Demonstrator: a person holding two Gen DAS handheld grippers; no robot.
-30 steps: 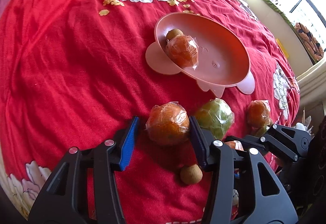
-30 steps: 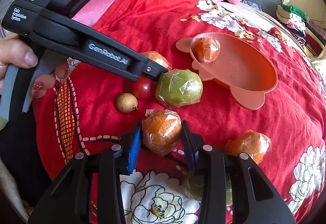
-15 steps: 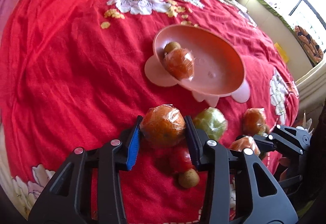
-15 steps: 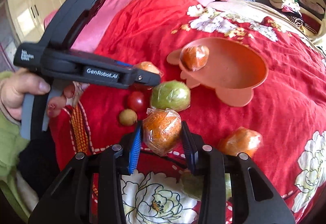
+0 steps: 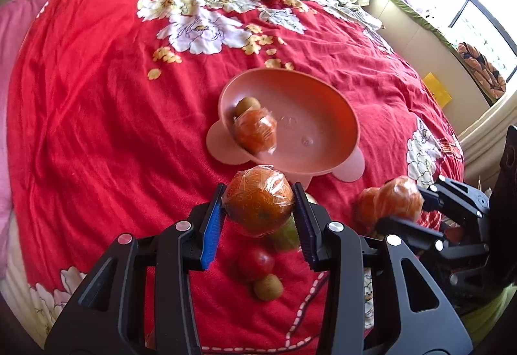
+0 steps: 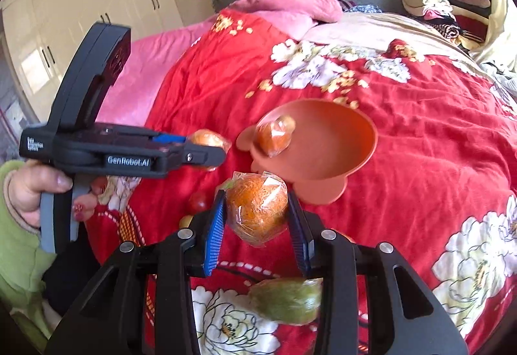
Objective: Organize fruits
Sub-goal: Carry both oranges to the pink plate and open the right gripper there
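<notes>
My left gripper [image 5: 258, 209] is shut on a plastic-wrapped orange [image 5: 258, 204], held above the red bedspread just short of the pink bowl [image 5: 323, 115]. The bowl holds a wrapped orange [image 5: 255, 130] and a small brown fruit [image 5: 247, 104]. My right gripper [image 6: 257, 216] is shut on another wrapped orange [image 6: 257, 209], also lifted, near the bowl [image 6: 332, 141]. The right gripper and its orange [image 5: 399, 199] show at the right of the left wrist view. The left gripper [image 6: 206, 148] shows in the right wrist view.
Below the left gripper lie a red tomato [image 5: 255, 261], a small brown fruit [image 5: 268, 288] and a green wrapped fruit [image 5: 286, 232]. A green wrapped fruit [image 6: 287, 300] lies under the right gripper. Pink pillows [image 6: 284, 4] and clothes [image 6: 442, 5] are at the far end.
Both grippers have lifted their wrapped oranges off the bedspread and moved toward the bowl. The left gripper closed on its orange at the start.
</notes>
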